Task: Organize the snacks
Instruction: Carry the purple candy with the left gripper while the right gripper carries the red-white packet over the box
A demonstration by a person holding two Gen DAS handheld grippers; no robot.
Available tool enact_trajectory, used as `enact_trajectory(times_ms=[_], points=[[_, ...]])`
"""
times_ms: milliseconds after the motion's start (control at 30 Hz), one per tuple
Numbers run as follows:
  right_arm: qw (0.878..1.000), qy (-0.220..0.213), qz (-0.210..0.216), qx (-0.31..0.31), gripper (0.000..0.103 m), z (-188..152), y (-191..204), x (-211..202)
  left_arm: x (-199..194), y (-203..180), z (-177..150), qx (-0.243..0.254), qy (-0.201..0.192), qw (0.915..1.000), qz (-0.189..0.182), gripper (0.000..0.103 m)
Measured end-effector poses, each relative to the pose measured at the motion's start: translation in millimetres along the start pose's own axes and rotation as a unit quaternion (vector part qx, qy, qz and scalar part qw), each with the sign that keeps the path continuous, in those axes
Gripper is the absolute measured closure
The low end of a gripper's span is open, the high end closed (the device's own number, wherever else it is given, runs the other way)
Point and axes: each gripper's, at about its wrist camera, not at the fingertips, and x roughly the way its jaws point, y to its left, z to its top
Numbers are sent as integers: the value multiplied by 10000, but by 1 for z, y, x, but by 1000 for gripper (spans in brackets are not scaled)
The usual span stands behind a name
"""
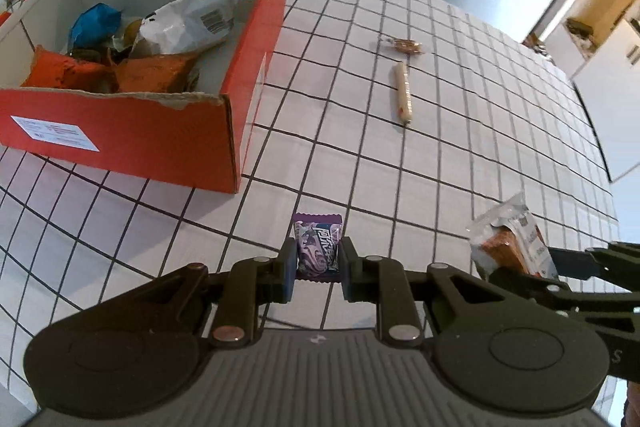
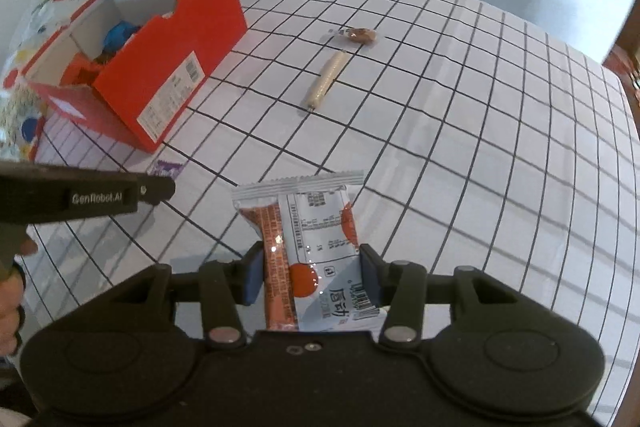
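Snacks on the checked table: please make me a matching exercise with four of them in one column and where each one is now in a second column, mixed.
Things:
1. purple packet
2. orange and white packet
3. pale sausage stick
4. blue wrapper

Places:
A. inside the red box
B. between the fingers of the right tool
C. lying on the tablecloth, next to a small brown sweet
D. between the fingers of the left tool

Pairs: 1-D, 2-B, 3-C, 4-A
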Motion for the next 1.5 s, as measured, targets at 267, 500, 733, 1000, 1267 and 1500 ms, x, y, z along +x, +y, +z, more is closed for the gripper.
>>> enact_trajectory(times_ms=[267,500,733,1000,1267,1500], points=[[9995,-150,-154,240,56,1,26,-20,-30,16,3,164,-129,9989,-417,82],[9981,-392,-199,425,56,17,54,-39,-56,35,18,269,-271,9968,-709,82],[9963,-640,-303,495,56,40,85,-51,-79,60,37,435,-545,9942,-818,82],[9942,-874,-423,466,56,69,123,-52,-97,104,61,397,-760,9934,-758,82],[9937,-998,-353,378,56,99,160,-41,-102,150,85,320,-921,9935,-588,82],[9936,-1043,-350,256,56,123,193,-24,-93,186,111,243,-957,9944,-370,82]])
